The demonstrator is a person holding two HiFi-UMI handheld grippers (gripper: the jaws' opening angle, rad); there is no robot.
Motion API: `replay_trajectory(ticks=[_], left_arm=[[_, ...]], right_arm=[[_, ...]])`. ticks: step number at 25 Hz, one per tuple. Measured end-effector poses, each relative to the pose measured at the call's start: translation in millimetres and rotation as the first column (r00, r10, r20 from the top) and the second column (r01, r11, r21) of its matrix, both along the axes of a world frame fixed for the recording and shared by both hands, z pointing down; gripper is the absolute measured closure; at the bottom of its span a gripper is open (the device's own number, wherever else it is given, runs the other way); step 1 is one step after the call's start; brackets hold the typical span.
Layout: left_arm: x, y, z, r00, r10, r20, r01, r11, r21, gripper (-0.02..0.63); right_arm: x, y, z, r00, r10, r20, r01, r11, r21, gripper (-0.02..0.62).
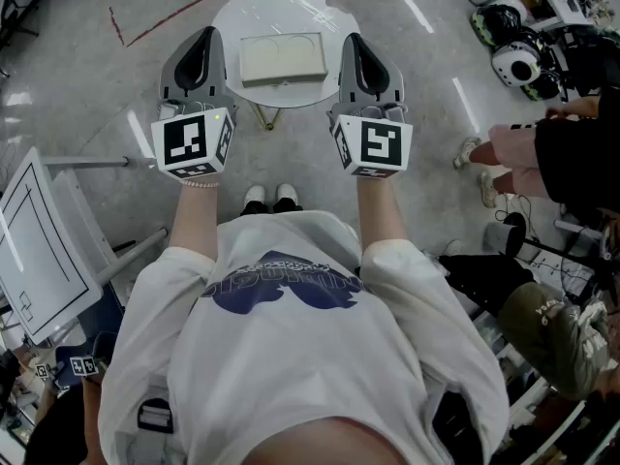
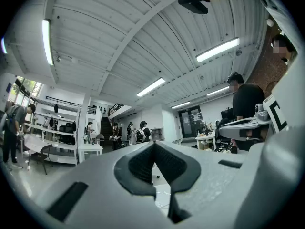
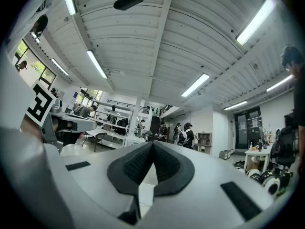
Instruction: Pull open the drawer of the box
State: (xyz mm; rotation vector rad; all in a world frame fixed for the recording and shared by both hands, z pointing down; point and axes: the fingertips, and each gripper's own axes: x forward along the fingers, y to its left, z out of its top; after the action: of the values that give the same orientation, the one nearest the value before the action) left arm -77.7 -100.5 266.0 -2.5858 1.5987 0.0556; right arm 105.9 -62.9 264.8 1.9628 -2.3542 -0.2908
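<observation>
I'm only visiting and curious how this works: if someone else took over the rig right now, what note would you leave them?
Left tongs: shut, empty, held in the air.
Right tongs: shut, empty, held in the air.
Box: lies flat on the round white table. In the head view it shows between the two tongs, and neither touches it.
Done: nothing yet; no drawer sticks out of the box.
Left: take hold of the drawer and pull it open.

Round white table (image 1: 281, 3), white helmets (image 1: 511, 63) on grey floor (image 1: 87, 85), whiteboard (image 1: 37, 250) at left
</observation>
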Motion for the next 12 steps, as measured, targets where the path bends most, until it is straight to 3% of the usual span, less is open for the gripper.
replay_trajectory(ticks=[12], left_arm=[[-1.7,3.3,0.9,1.000,-0.031,-0.004,0.031,1.000,-0.005,0.600]], right_arm=[[5.8,5.0,-2.7,0.999,-0.018,-0.036,0.018,1.000,0.000,0.601]])
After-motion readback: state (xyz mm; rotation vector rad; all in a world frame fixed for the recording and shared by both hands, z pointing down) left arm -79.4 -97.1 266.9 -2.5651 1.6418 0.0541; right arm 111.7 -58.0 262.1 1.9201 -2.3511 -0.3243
